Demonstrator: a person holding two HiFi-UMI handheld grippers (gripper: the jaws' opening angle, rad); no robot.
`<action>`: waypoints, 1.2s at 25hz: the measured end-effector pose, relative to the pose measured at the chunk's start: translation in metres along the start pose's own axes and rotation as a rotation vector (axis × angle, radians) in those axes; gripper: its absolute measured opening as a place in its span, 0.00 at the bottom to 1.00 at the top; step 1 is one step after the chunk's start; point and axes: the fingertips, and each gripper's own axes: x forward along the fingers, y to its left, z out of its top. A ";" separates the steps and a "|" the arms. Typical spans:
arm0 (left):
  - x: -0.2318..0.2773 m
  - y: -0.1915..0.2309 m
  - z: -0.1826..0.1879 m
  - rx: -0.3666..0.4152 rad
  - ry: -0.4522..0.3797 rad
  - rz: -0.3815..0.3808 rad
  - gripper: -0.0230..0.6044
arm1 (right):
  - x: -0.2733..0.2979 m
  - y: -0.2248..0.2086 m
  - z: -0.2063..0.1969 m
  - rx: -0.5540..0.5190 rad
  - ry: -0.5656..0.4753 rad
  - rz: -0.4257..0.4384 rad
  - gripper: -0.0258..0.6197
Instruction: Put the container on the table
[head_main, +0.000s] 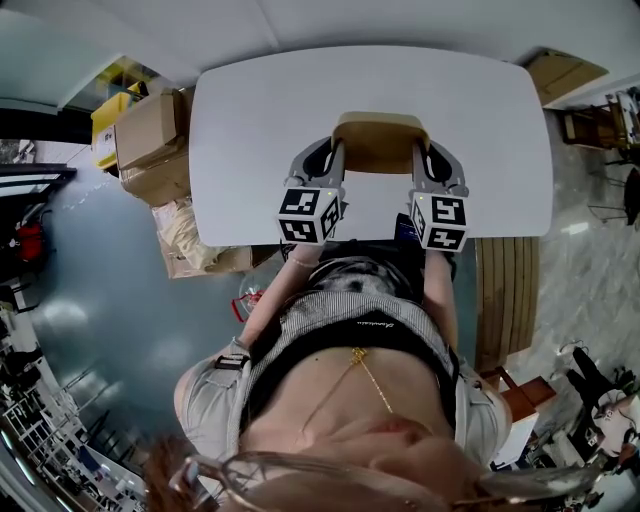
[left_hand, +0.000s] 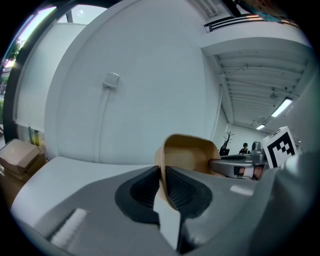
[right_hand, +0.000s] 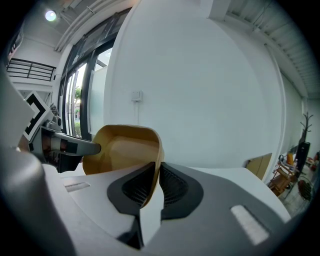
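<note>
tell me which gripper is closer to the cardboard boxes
Left. The left gripper clamps the container's rim on the cardboard boxes' side; the right gripper clamps the opposite rim.

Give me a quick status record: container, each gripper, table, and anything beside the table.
container: tan, open-topped; the inside that shows looks empty
left gripper: jaws shut on the container's left wall
right gripper: jaws shut on the container's right wall
table: white; the container is over its near middle
contact with table: cannot tell whether the container rests on it or hangs above it
beside table: cardboard boxes on the floor at the left in the head view
</note>
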 end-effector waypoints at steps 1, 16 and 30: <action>0.001 0.002 -0.002 -0.001 0.005 0.001 0.07 | 0.002 0.000 -0.002 0.000 0.004 0.001 0.12; 0.024 0.021 -0.046 -0.037 0.114 0.024 0.06 | 0.032 0.002 -0.048 0.040 0.121 0.014 0.12; 0.048 0.041 -0.108 -0.088 0.275 0.059 0.06 | 0.066 0.004 -0.114 0.052 0.308 0.061 0.13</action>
